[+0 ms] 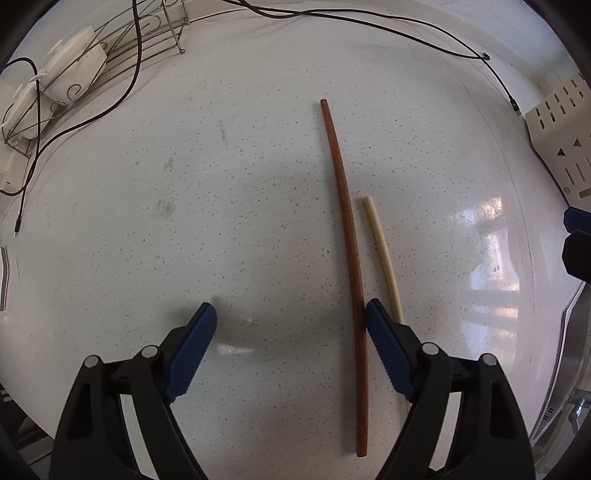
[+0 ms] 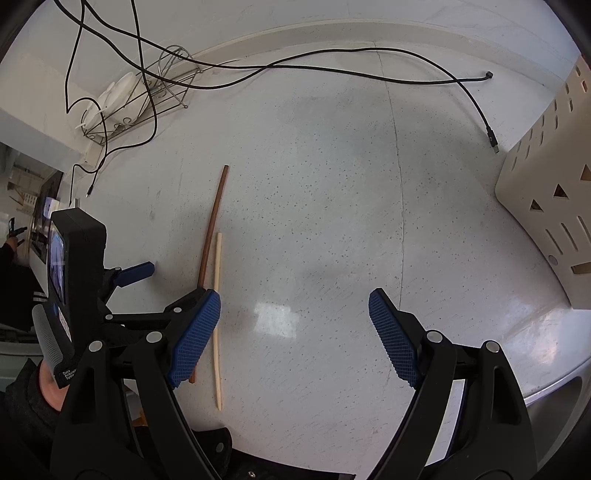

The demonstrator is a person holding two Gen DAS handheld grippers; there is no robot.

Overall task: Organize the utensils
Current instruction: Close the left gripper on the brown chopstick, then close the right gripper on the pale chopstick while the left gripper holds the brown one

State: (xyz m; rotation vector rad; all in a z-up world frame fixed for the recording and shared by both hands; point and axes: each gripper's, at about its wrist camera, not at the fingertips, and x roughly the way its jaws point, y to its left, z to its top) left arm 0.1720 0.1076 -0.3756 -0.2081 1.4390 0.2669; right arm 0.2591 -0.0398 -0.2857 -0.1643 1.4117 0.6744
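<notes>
Speckled white worktop (image 1: 258, 184) with cables (image 1: 369, 22) and a wire rack (image 1: 110, 55). Brown chopstick (image 1: 349, 258) lies between the open left jaws, touching one pad; right jaws open, empty.

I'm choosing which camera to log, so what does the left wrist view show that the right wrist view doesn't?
Only the left wrist view: the left gripper from above, jaws open, the brown chopstick between them beside the right-hand pad, untouched by the other.
Only the right wrist view: the right gripper open over bare counter, and the person's hand on the left gripper's handle.
Both: brown chopstick, cream chopstick beside it, wire rack, black cable, perforated cream holder.
</notes>
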